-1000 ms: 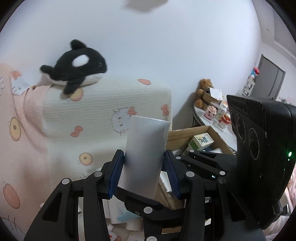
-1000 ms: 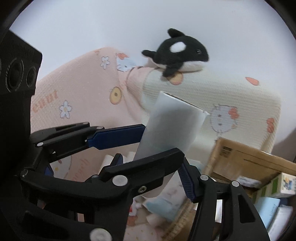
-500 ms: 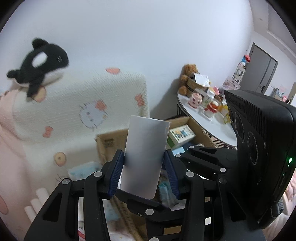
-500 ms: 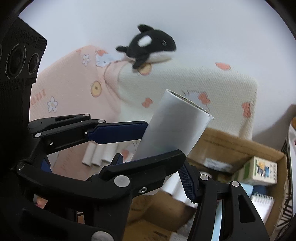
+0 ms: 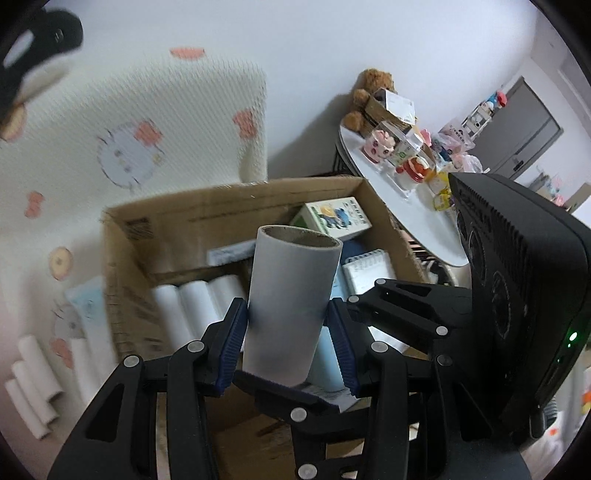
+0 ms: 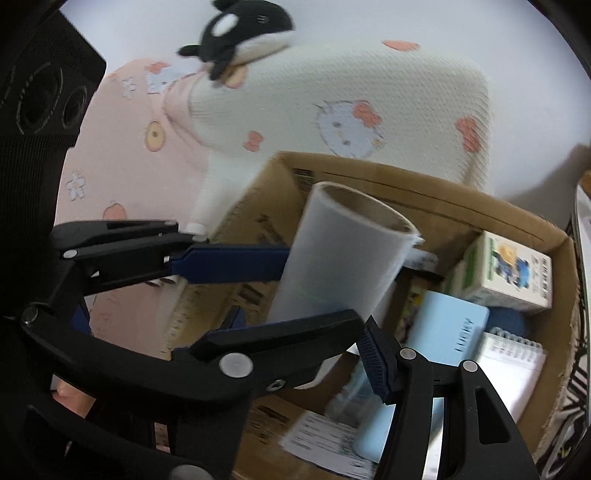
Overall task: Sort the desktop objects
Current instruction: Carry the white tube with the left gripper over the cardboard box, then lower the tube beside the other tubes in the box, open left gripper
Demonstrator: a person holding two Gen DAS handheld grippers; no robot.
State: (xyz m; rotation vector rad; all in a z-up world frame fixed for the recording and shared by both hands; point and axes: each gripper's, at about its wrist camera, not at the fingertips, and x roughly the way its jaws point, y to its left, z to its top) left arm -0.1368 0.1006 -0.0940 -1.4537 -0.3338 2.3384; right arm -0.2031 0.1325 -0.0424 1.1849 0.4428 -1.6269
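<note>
Your left gripper clamped the paper roll upright; your right gripper seemingly pinched it too.

orca plush atop cream cat-print cushion; teddy bear on cluttered white table.

Left gripper and right gripper, both angled downward, clamp one tube.
</note>
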